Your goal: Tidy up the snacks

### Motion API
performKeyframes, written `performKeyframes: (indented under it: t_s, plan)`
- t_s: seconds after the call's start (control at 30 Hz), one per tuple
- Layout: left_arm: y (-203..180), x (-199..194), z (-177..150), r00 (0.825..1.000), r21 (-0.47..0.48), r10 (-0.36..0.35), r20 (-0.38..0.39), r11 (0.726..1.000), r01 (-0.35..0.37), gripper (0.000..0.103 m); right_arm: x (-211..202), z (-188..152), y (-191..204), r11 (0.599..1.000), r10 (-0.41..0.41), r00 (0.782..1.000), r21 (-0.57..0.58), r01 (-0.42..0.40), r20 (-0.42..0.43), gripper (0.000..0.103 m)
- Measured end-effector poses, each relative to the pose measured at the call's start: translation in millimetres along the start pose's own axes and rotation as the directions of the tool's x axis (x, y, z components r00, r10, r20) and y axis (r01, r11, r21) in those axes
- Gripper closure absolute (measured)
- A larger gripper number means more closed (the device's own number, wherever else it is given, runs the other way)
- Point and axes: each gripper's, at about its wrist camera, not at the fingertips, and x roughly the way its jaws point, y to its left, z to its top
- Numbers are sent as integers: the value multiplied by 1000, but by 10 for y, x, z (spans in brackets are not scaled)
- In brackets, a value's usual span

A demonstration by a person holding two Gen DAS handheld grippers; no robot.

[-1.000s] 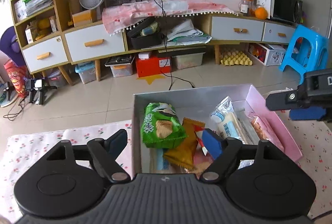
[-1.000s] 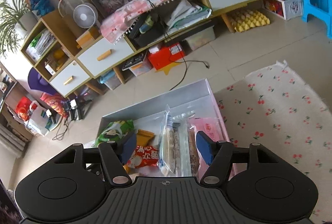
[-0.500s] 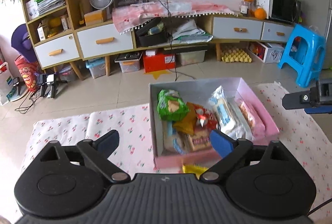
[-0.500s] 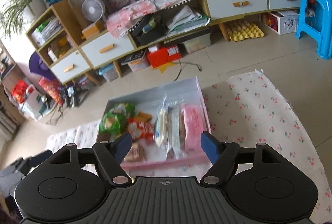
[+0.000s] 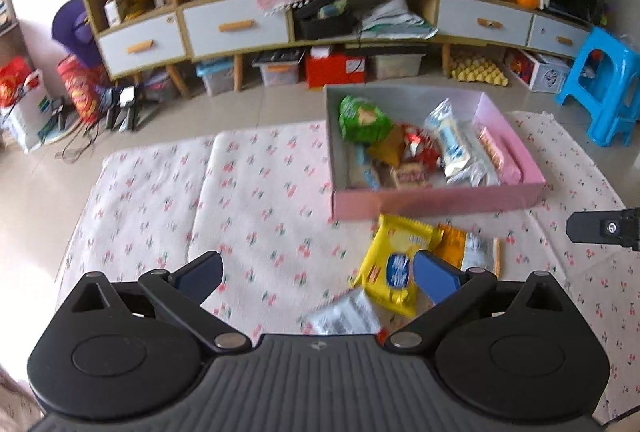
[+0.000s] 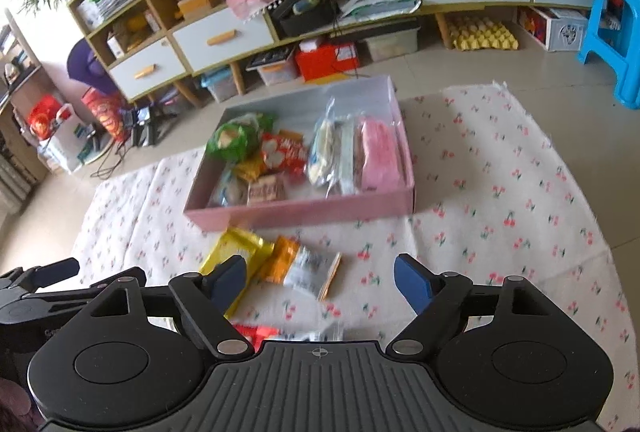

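Cherry-print cloth (image 5: 248,191) on tiled floor (image 5: 168,127), pink box (image 6: 304,211); both grippers spread, jaws just widened, empty

A red packet (image 6: 256,332) and a silver packet (image 6: 326,332) lie half-hidden behind the gripper body.

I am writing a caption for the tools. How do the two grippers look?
The left gripper and right gripper look alike: a black ribbed body, two round black discs, black linkage arms with silver pins, and blue pads on the fingers. No cables or sleeves show.
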Motion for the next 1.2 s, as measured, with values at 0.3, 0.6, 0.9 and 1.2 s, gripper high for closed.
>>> performKeyframes:
  t_s: [0.3,0.6,0.9,1.2]
  plan:
    - [102,38,-326,999,-83,4,-39,996,-7,1,56,-279,-23,999,-31,999,-43,29,-33,14]
    - [173,297,-460,988,-231,-28,-152,973,-8,11,274,-402,-189,995,-101,977,-1,102,-190,14]
    - [75,482,-533,979,-262,-38,-199,965,-16,26,460,-521,-130,996,-68,957,33,81,-281,14]
    - [-21,522,-516,983,-211,-27,-183,977,-13,40,547,-586,-7,993,-50,961,85,76,-271,14]
